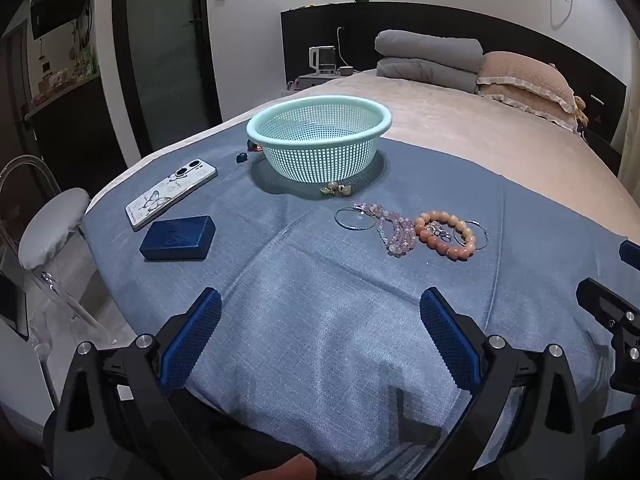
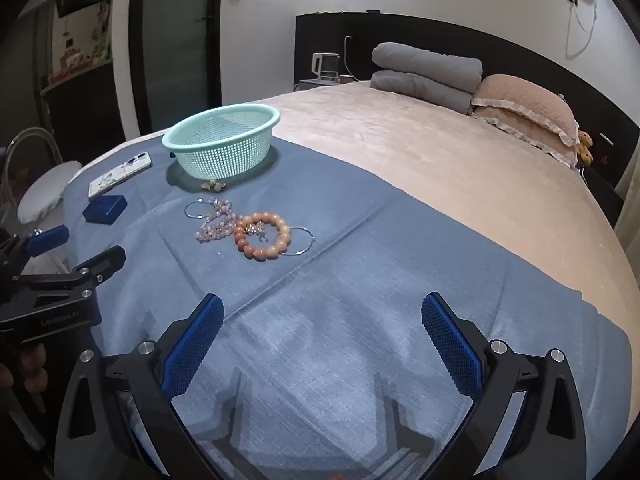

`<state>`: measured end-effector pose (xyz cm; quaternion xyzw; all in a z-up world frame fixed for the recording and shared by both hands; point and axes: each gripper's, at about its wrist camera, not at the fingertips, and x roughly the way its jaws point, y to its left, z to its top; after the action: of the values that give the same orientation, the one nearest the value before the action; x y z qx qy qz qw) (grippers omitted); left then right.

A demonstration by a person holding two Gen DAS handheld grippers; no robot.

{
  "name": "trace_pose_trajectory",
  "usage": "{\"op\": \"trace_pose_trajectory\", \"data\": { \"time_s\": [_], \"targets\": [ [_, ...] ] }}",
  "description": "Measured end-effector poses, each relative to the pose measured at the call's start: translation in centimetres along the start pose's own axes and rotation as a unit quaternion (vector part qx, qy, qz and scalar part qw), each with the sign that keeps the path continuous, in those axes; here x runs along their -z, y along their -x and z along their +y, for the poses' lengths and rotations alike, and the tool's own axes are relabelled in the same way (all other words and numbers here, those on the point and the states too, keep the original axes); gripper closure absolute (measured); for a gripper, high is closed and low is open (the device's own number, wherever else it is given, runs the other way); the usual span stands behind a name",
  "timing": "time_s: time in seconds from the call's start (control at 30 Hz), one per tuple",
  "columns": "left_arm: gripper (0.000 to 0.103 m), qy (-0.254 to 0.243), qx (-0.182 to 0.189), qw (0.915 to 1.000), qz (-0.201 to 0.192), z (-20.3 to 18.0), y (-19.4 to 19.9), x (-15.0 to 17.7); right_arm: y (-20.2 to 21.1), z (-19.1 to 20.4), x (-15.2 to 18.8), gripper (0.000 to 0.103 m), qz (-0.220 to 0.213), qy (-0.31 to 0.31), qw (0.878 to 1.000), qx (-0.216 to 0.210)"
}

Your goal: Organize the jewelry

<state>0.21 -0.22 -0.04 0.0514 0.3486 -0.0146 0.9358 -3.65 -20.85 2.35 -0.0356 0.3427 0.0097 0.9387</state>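
Observation:
A mint green mesh basket [image 1: 320, 136] [image 2: 222, 140] stands on a blue cloth [image 1: 320, 280] [image 2: 360, 280] spread over the bed. In front of it lie a small gold-toned trinket [image 1: 336, 189] [image 2: 213, 186], a thin silver ring bangle [image 1: 354, 218] [image 2: 196, 209], a pink bead string [image 1: 394, 230] [image 2: 218, 222], an orange bead bracelet [image 1: 446, 234] [image 2: 262, 237] with a small charm inside, and a second silver bangle [image 1: 478, 234] [image 2: 300, 242]. My left gripper [image 1: 320, 312] is open and empty, well short of the jewelry. My right gripper [image 2: 322, 316] is open and empty too.
A dark blue jewelry box [image 1: 178, 238] [image 2: 105, 208] and a phone in a butterfly case [image 1: 172, 193] [image 2: 120, 174] lie left of the basket. Small dark items [image 1: 242, 157] sit by the basket's left side. A chair [image 1: 48, 228] stands off the bed's left edge. Pillows [image 1: 524, 84] lie far right.

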Motion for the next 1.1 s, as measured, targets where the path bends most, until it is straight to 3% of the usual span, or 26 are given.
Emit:
{"op": "trace_pose_trajectory", "data": {
  "time_s": [0.1, 1.1],
  "targets": [
    [0.006, 0.005, 0.001, 0.9999, -0.014, -0.1, 0.2, 0.1, 0.0, -0.1, 0.0, 0.008, -0.001, -0.001, 1.0, 0.001],
    [0.006, 0.003, 0.005, 0.9999, -0.008, 0.0, 0.1, 0.2, 0.4, -0.3, -0.3, 0.008, -0.004, -0.003, 1.0, -0.002]
  ]
}}
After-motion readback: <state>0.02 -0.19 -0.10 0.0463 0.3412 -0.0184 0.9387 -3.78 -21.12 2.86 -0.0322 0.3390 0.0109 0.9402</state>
